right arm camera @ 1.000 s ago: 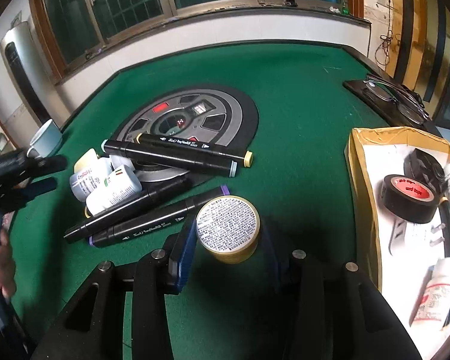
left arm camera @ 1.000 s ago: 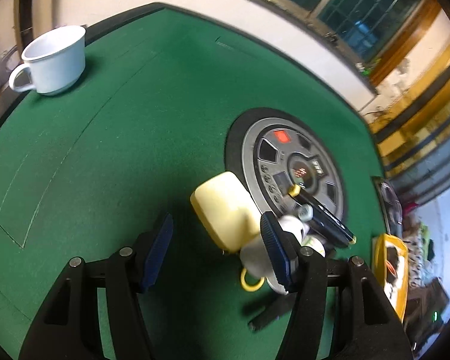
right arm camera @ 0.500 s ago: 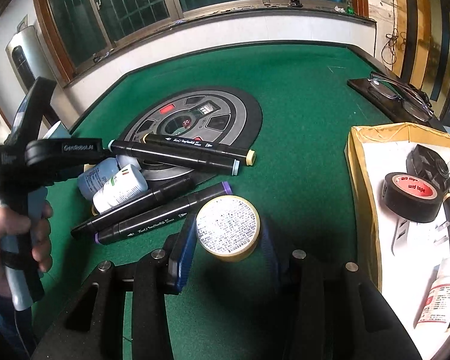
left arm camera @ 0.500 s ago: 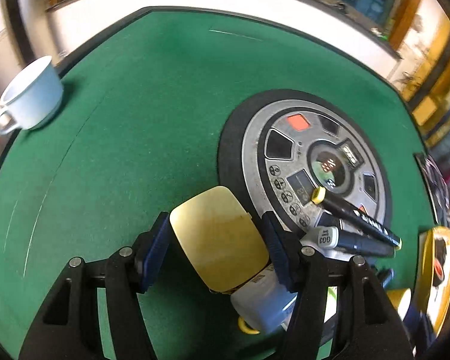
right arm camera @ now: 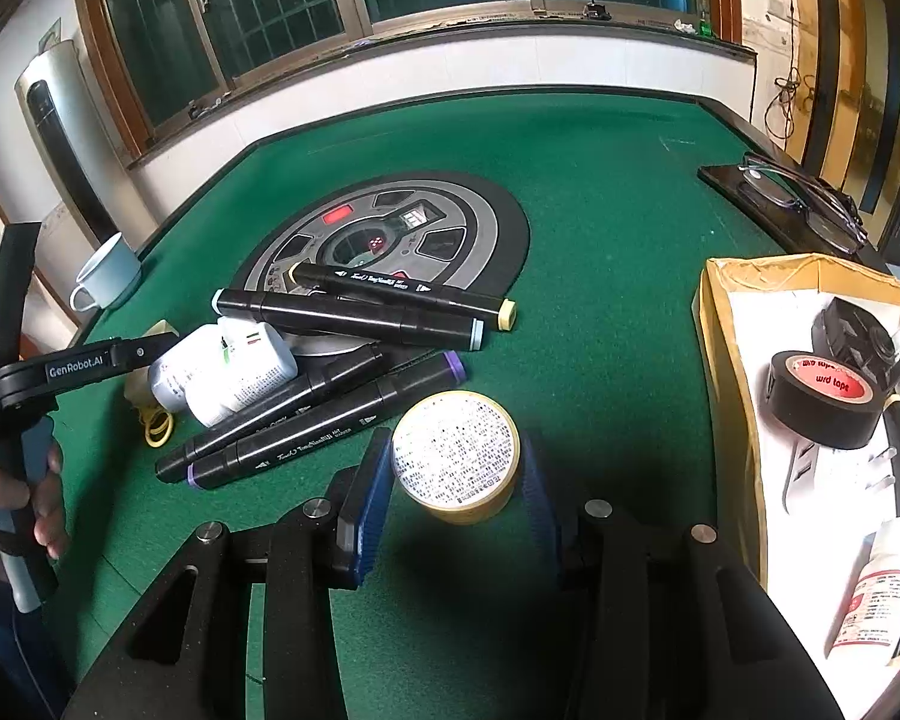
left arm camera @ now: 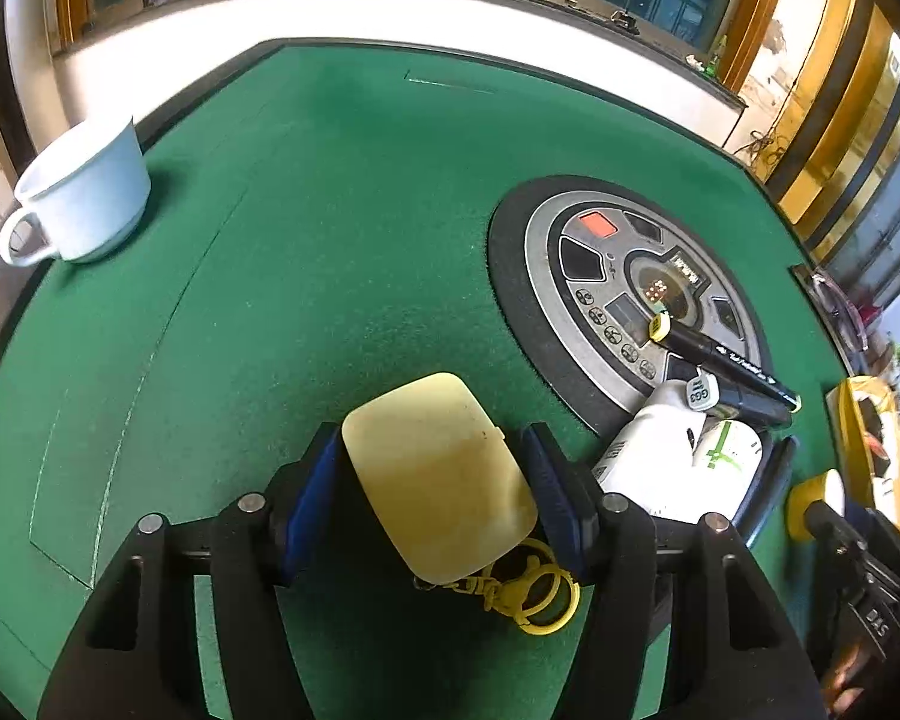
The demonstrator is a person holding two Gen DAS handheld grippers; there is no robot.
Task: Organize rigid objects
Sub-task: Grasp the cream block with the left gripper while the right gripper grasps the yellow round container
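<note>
Left tool [left arm camera: 435,489]: pads on both sides of the flat yellow case [left arm camera: 438,474], seemingly closed on it. Its yellow key ring [left arm camera: 537,594] dangled near, on the green surface [left arm camera: 330,240]. I could not tell whether the case was lifted.

Right tool [right arm camera: 453,480]: jaws astride the yellow-rimmed round tin [right arm camera: 455,456]. Left pad touched; a slight gap showed at the right pad, so I judged it not clamped.

Just right of the case lay two white bottles [left arm camera: 678,456]. Beyond them, black markers [right arm camera: 354,318] crossed over the round grey dial panel [right arm camera: 402,234].

Right side: the cardboard tray [right arm camera: 726,324] held a black tape roll [right arm camera: 828,399] and small tubes. Probably the destination.

Far left: a white cup [left arm camera: 84,198]. Far right: glasses [right arm camera: 804,198].

Risks, as I judged them:
- The ring could snag the bottles when the case moves.
- The smooth case could pivot between the pads.
- The tin could squirt out if the tool closes off-centre, rolling into the markers.
- The tools could collide, both working the same cluster.
</note>
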